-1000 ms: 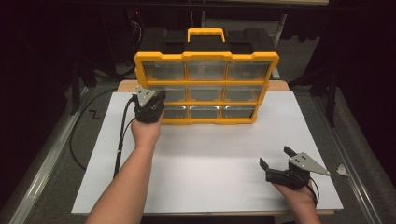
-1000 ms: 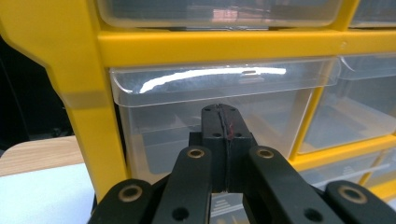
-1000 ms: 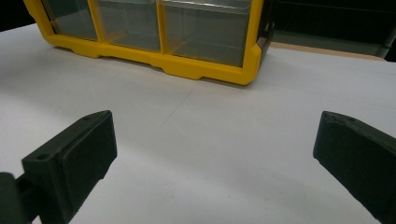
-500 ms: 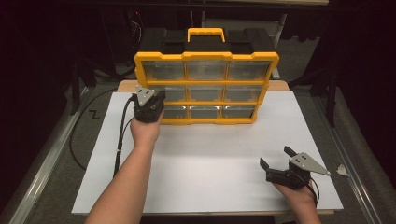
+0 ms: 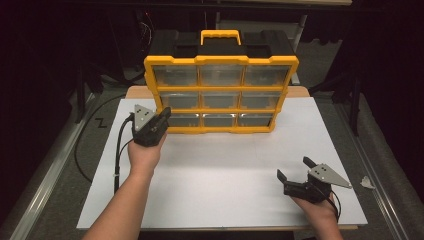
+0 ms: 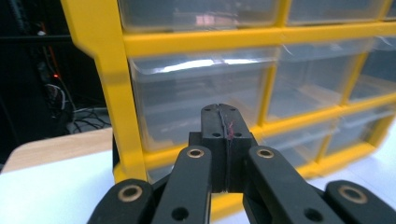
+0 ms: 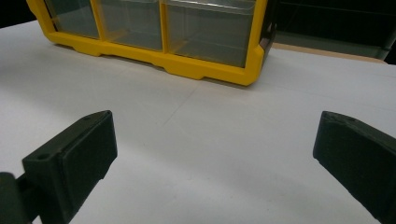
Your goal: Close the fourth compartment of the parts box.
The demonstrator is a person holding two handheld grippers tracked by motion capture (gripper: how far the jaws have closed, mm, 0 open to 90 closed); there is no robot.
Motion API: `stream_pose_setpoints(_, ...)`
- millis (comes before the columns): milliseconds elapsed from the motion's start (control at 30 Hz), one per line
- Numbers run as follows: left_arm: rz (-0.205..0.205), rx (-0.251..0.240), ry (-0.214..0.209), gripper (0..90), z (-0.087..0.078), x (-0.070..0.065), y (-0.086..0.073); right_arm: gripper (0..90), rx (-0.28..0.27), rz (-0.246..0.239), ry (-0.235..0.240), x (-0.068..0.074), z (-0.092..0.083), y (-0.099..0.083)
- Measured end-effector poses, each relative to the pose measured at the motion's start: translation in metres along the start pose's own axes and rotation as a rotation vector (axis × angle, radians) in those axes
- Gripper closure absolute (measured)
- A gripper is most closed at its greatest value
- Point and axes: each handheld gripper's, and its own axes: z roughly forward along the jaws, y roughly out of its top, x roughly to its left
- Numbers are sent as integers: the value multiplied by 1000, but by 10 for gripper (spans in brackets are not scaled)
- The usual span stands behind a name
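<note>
A yellow and black drawer cabinet [image 5: 221,60] with clear drawers in three rows stands upright at the back of the white board [image 5: 225,170]. My left gripper [image 5: 164,114] is shut with nothing visible between its jaws, its tip just in front of the cabinet's lower left corner. In the left gripper view the closed jaws [image 6: 223,110] point at a left-column clear drawer [image 6: 196,98] beside the yellow frame [image 6: 109,74]. My right gripper [image 5: 294,168] rests open and empty near the board's front right; its view [image 7: 215,127] looks across bare board toward the cabinet's bottom row [image 7: 208,70].
A black cable [image 5: 119,150] trails from the left gripper down the board's left side. A small white scrap [image 5: 367,182] lies on the grey surface right of the board. A wooden edge [image 5: 300,93] shows behind the cabinet; dark surroundings lie beyond.
My left gripper has drawn back a little from the cabinet, toward the person and slightly left. The right gripper has stayed in place.
</note>
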Motion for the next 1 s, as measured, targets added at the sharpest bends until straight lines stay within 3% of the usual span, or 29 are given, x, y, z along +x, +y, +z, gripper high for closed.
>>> stream_pose_setpoints(267, -16, 6, -45, 897, -23, 0, -32, 11, 1, 0, 0, 1, 0, 0)
stream_pose_setpoints(667, -41, 20, -65, 897, -51, 2, -77, 17, -1, -6, 2, 1, -1, -1)
stream_pose_setpoints(867, 12, 29, -57, 895, -77, 5, -90, 16, -9, 2, 0, 0, -4, -1)
stream_pose_setpoints(1000, 28, 41, -48, 854, -89, 9, -107, 9, -20, 3, 7, 0, -4, 0)
